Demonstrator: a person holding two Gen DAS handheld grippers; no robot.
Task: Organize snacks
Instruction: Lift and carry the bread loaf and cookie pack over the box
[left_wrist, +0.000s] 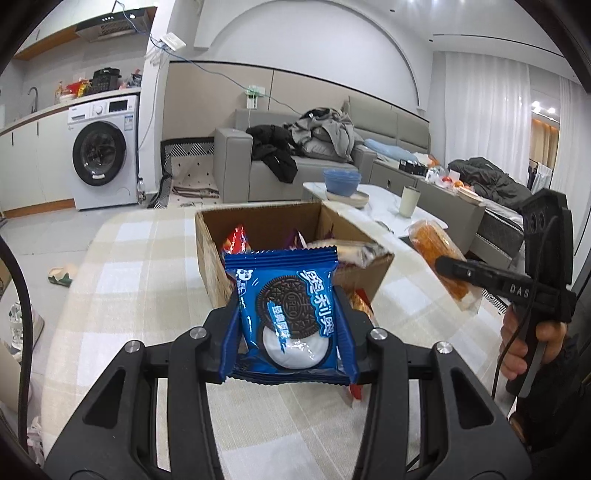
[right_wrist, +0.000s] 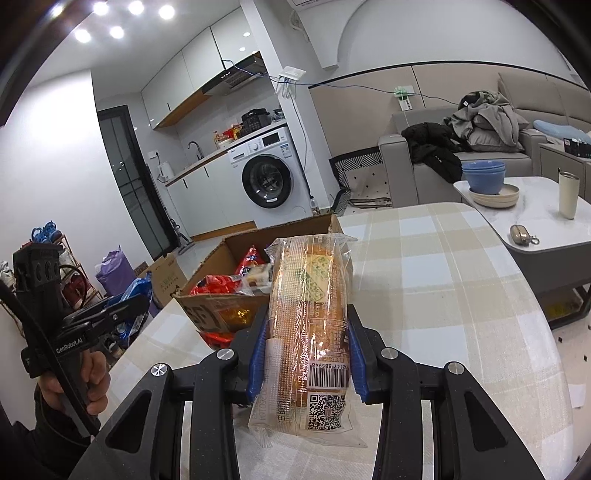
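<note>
Two snacks held, one box.
Our left gripper (left_wrist: 288, 332) clamps one Oreo packet (left_wrist: 286, 314); our right gripper (right_wrist: 306, 354) clamps one bread packet (right_wrist: 310, 325), near the cardboard box (right_wrist: 218, 314) at the table (right_wrist: 443, 295) edge.

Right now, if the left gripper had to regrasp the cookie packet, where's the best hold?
Probably where it holds now: the left gripper pinches the cookie packet across its two side edges, low on the pack, coming from the bottom seam. The packet is flat and stands upright, so its narrow width fits between the pads, leaving the top free to go into the cardboard box.

White washing machine (left_wrist: 105, 149), grey sofa (left_wrist: 295, 162), white curtains (left_wrist: 491, 122), ceiling spotlights (right_wrist: 118, 22)
</note>
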